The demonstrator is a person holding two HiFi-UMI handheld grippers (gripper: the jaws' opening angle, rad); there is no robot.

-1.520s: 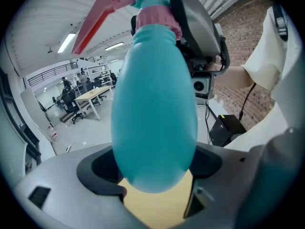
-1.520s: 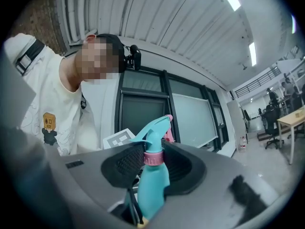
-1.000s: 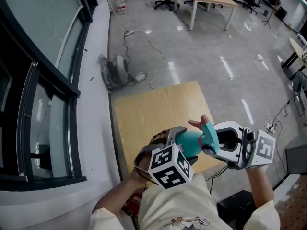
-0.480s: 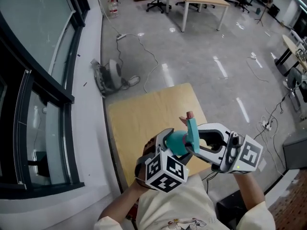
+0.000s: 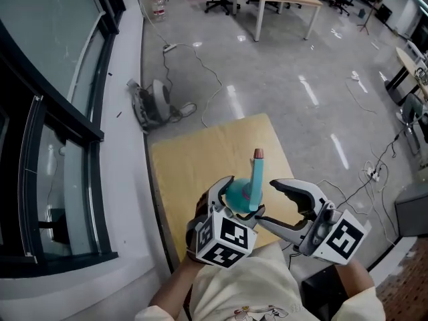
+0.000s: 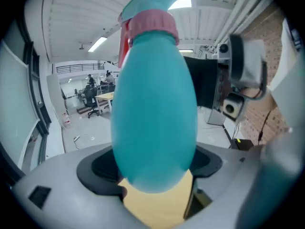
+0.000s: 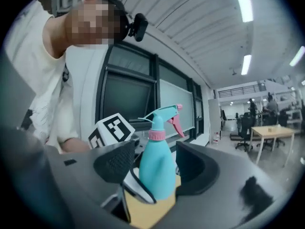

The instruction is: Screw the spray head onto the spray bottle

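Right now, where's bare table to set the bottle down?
The table is bare across its far half and along both sides. Crowded only at the near edge: the left gripper holds the spray bottle, and the right gripper is opening its jaws beside it, nothing clamped.

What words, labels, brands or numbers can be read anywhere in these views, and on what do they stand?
No readable text anywhere.
Spray bottle: plain teal, no label showing.
Left marker cube and right marker cube: black-and-white square patterns only, no words.
Shirt print: too small and blurred to read.
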